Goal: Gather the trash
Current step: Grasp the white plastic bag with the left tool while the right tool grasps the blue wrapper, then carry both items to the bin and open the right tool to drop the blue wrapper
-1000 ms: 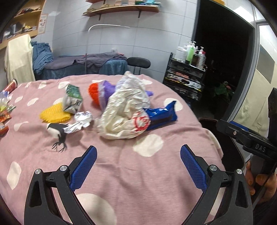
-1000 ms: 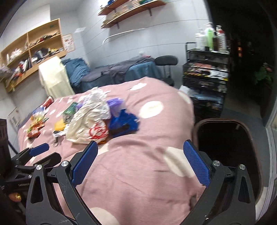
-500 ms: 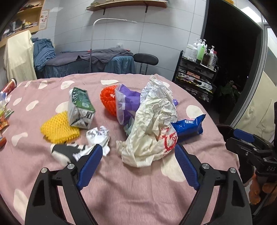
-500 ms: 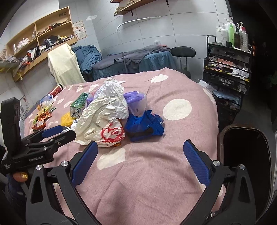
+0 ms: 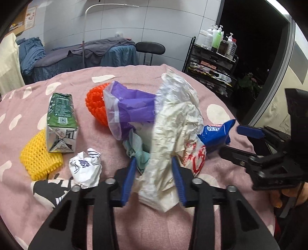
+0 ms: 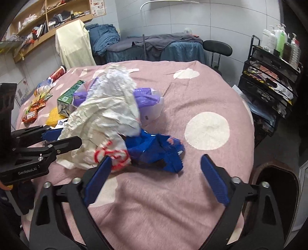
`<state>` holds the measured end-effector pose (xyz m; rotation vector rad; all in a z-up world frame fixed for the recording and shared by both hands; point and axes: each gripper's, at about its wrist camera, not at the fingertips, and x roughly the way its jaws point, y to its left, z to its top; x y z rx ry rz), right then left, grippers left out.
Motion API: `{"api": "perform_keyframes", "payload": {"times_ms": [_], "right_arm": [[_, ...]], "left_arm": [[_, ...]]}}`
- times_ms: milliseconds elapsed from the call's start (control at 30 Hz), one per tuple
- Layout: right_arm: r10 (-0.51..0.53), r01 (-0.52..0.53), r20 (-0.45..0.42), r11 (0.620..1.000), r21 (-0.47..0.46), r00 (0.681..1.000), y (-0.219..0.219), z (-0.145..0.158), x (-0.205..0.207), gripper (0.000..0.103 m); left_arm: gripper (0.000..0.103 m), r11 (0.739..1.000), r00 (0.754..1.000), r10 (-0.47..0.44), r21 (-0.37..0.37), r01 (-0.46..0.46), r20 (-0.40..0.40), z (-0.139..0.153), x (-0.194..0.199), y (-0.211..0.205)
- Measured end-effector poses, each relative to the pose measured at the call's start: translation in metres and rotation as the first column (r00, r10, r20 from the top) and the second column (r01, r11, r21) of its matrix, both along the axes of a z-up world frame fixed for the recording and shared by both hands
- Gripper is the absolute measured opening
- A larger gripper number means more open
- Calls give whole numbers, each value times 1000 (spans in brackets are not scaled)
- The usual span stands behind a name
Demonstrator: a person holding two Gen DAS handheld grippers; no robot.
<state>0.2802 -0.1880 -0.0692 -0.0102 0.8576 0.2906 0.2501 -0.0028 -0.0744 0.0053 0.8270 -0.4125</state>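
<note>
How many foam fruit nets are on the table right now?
2. The orange net sits behind the purple bag; the yellow net lies partly under the green carton. More may hide beneath the white bag.

We see a pink spotted tablecloth (image 6: 192, 92), a black stool (image 6: 217, 45) beside a couch with blue and grey covers (image 6: 173, 46), a black rack (image 6: 269, 77) with bottles (image 5: 219, 41), and wooden wall shelves (image 6: 48, 17).
</note>
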Motion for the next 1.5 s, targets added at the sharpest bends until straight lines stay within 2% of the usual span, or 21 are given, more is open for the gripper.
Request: {"api": "perform_keyframes", "payload": {"times_ms": [67, 133, 200, 233, 400, 633, 700, 767, 800, 833, 1000, 1133, 1200, 1233, 1267, 1400, 1433, 1500], "right_arm": [[20, -20, -21, 1000, -5, 1000, 3, -4, 5, 57], [28, -29, -43, 999, -13, 999, 5, -8, 8, 39], [27, -27, -51, 1000, 1, 998, 3, -10, 8, 28], [24, -24, -52, 1000, 9, 998, 2, -10, 6, 17], [-4, 6, -39, 998, 65, 999, -9, -5, -4, 5], [-16, 16, -3, 994, 104, 1000, -18, 6, -22, 4], [-17, 15, 15, 995, 94, 1000, -20, 10, -23, 9], [-19, 17, 18, 997, 78, 1000, -19, 12, -21, 44], [-29, 27, 36, 997, 73, 999, -19, 14, -22, 75], [-34, 29, 71, 997, 70, 997, -18, 17, -25, 81], [58, -57, 63, 998, -26, 996, 6, 15, -10, 81], [95, -96, -14, 990, -106, 995, 24, -1, 10, 78], [108, -114, -57, 986, -120, 993, 30, -11, 17, 65], [109, -119, -83, 985, -128, 991, 31, -16, 21, 52], [104, -116, -91, 984, -134, 990, 31, -18, 22, 45], [105, -111, -76, 991, -71, 992, 24, -12, 12, 30], [102, -106, -74, 993, -60, 992, 21, -11, 9, 23], [92, -95, -67, 995, -40, 993, 16, -8, 1, 22]], "left_arm": [[22, 1000, 1000, -5, -3, 5, -5, -1, -1, 0], [18, 1000, 1000, -2, -5, 2, 1, 0, -3, -1], [16, 1000, 1000, 3, -18, -3, 5, 2, -6, -1], [15, 1000, 1000, 6, -26, -6, 7, 2, -8, 0], [14, 998, 999, 34, -52, -32, 42, 11, -20, 1], [14, 992, 991, 86, -105, -75, 105, 28, -46, 12], [14, 988, 987, 111, -119, -97, 116, 32, -53, 18], [14, 984, 982, 139, -132, -122, 126, 35, -60, 27], [14, 981, 979, 155, -134, -137, 131, 37, -64, 32], [14, 980, 977, 166, -133, -148, 136, 38, -67, 36], [14, 969, 967, 215, -152, -194, 136, 42, -78, 51], [14, 965, 960, 241, -145, -220, 141, 42, -85, 56], [14, 963, 959, 246, -146, -226, 141, 41, -89, 59], [14, 962, 958, 249, -149, -229, 139, 41, -90, 60], [14, 961, 958, 251, -150, -231, 138, 40, -92, 61], [14, 961, 960, 249, -155, -229, 125, 34, -95, 61], [14, 961, 961, 247, -157, -227, 122, 33, -96, 61], [14, 962, 964, 240, -161, -219, 119, 32, -97, 58]]}}
